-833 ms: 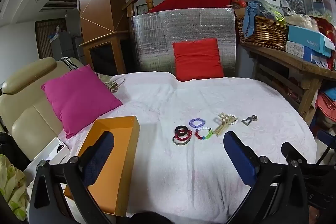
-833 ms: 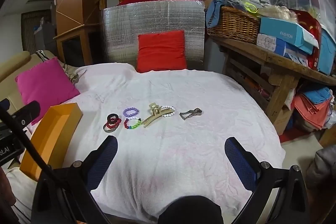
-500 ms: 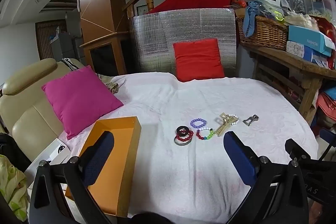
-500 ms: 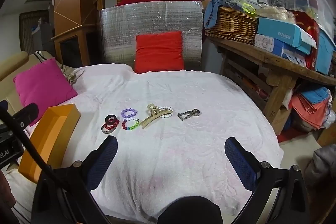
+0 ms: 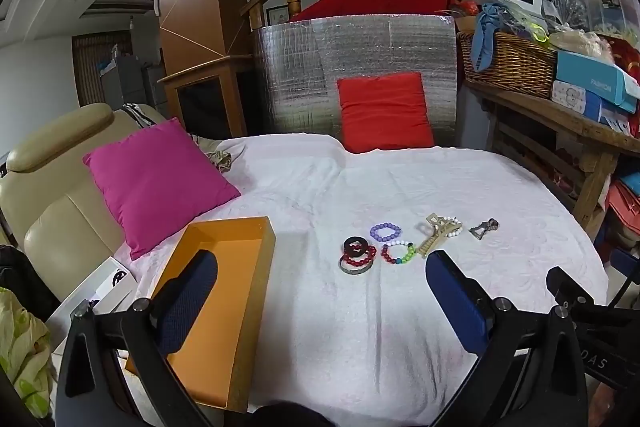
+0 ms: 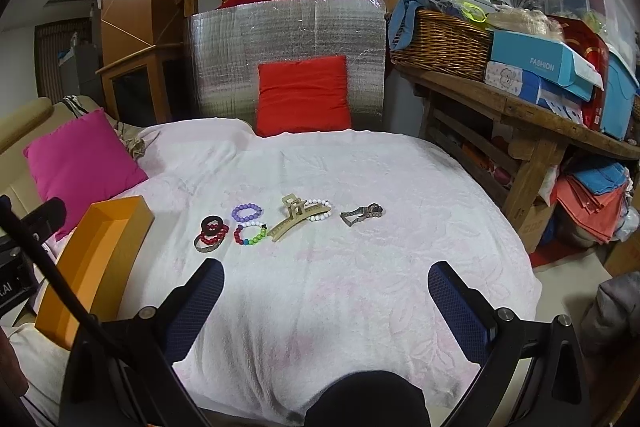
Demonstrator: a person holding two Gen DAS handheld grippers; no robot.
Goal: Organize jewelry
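Jewelry lies in a row on the white cloth: a black ring with a red bead bracelet (image 5: pixel 359 251) (image 6: pixel 212 230) and a metal bangle, a purple bead bracelet (image 5: pixel 385 231) (image 6: pixel 247 212), a multicoloured bead bracelet (image 5: pixel 398 253) (image 6: pixel 250 233), a beige hair claw (image 5: pixel 437 235) (image 6: pixel 291 217) over a white bead bracelet, and a grey metal watch band (image 5: pixel 484 227) (image 6: pixel 362 214). An empty orange box (image 5: pixel 224 303) (image 6: pixel 100 259) stands to their left. My left gripper (image 5: pixel 320 267) is open and empty, near the box. My right gripper (image 6: pixel 326 279) is open and empty, short of the jewelry.
A pink cushion (image 5: pixel 156 179) lies on the beige sofa at left. A red cushion (image 5: pixel 384 111) leans on a silver foil panel at the back. A wooden bench (image 6: pixel 520 115) with a wicker basket and boxes stands to the right. A white box (image 5: pixel 104 287) sits left of the orange box.
Both grippers have moved slightly forward toward the jewelry. Nothing on the cloth has moved.
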